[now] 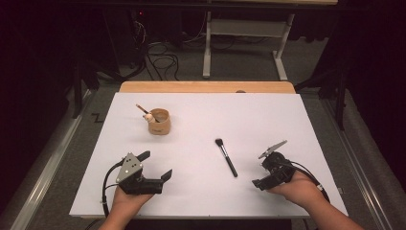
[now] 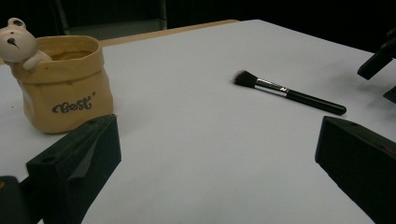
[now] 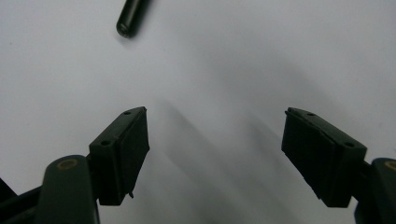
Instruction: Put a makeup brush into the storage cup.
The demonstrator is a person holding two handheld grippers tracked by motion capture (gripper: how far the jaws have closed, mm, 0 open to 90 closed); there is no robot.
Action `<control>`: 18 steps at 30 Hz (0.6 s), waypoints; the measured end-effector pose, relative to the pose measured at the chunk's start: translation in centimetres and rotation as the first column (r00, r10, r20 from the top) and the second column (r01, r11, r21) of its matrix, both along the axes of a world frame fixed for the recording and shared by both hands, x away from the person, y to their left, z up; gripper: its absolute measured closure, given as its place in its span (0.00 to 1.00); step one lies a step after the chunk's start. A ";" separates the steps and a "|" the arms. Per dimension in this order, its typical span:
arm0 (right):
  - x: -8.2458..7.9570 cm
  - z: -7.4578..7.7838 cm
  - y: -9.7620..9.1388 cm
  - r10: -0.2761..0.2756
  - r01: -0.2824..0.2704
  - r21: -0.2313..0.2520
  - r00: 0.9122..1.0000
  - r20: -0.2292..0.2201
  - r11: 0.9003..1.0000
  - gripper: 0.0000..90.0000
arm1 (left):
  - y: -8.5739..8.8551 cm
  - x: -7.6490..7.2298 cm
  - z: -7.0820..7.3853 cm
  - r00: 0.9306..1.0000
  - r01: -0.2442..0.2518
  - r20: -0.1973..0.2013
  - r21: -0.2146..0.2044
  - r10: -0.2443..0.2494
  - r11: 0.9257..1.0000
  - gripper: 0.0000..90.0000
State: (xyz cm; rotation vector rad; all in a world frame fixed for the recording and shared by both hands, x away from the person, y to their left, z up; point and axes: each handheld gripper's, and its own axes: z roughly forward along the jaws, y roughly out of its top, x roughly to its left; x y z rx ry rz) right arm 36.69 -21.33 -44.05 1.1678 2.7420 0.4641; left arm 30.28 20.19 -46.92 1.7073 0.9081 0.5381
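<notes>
Makeup brush (image 1: 226,156): light, stiff handle, soft bristles; lies just ahead-left of right claw (image 1: 263,168). Grip mid-handle. Right claw wide, empty. Left claw (image 1: 155,165) wide, empty.

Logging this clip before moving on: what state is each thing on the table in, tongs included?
Makeup brush: lying flat on the white table, untouched, bristles toward the far side.
Yellow pot: upright, open-topped, bear figure at its rim.
Second brush: leaning in the pot, handle sticking out.
Left tongs: open, nothing between them.
Right tongs: open, nothing between them, near the makeup brush's handle end.
</notes>
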 end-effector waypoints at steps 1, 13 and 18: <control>0.0 0.1 0.1 0.000 0.000 0.001 1.000 0.003 1.000 0.28 | 0.0 0.0 0.0 1.000 0.001 0.000 0.000 -0.001 1.000 0.01; 0.7 1.0 2.1 0.057 -0.057 -0.008 0.998 -0.015 0.998 0.42 | 0.1 0.0 0.0 1.000 0.003 -0.003 -0.004 -0.003 1.000 0.01; 1.1 1.1 3.2 0.066 -0.066 -0.003 0.997 -0.026 0.998 0.47 | 0.1 0.0 0.0 1.000 0.002 -0.006 -0.009 -0.002 1.000 0.01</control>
